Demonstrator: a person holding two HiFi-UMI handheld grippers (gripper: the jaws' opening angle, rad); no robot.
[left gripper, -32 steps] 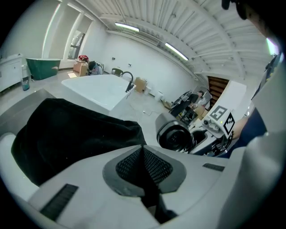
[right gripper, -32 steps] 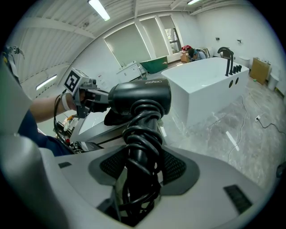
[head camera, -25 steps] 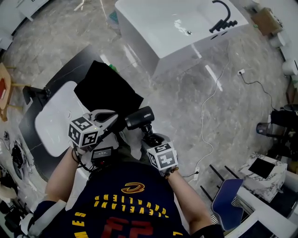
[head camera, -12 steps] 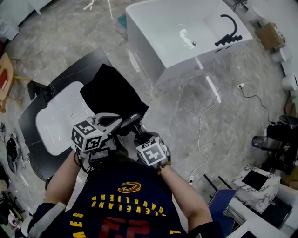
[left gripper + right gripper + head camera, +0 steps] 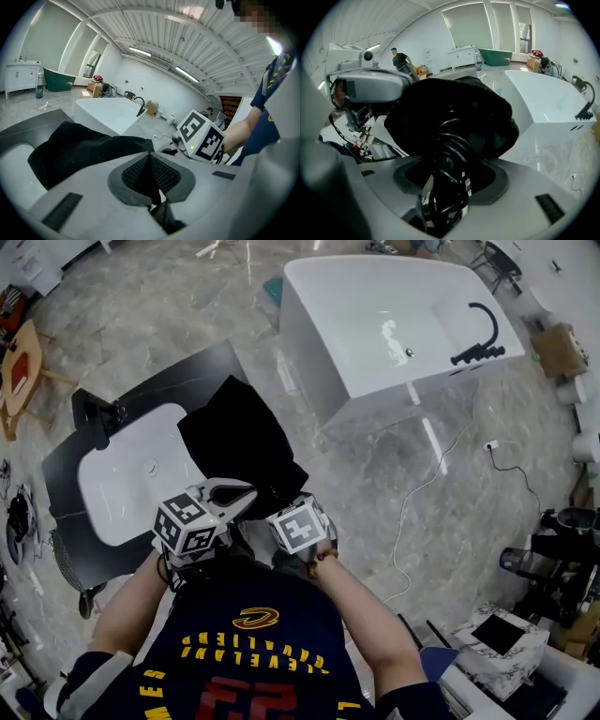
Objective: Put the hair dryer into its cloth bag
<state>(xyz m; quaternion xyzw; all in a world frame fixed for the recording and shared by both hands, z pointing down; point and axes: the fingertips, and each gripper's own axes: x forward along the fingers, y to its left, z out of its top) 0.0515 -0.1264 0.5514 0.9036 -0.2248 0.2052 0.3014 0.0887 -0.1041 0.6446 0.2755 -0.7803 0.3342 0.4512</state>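
The black cloth bag [image 5: 239,432] lies over the edge of the dark counter. My left gripper [image 5: 242,493] is shut on the bag's near edge; in the left gripper view black cloth [image 5: 84,150] runs out from between the closed pads [image 5: 161,176]. My right gripper [image 5: 447,171] is shut on the hair dryer [image 5: 446,140], its black handle wrapped in coiled cord. The dryer's head is buried in the bag's mouth [image 5: 454,105]. In the head view only the right gripper's marker cube [image 5: 298,525] shows, just right of the left gripper; the dryer is hidden.
A white basin [image 5: 127,479] is set in the dark counter [image 5: 173,376] left of the bag. A white bathtub [image 5: 394,324] stands beyond on the marble floor, a white cable [image 5: 422,484] trails to its right. A wooden stool [image 5: 21,371] stands far left.
The right gripper has carried the dryer leftward up to the left gripper. The dryer's head, plainly visible before, is now inside the bag. The left gripper keeps its hold on the bag's edge.
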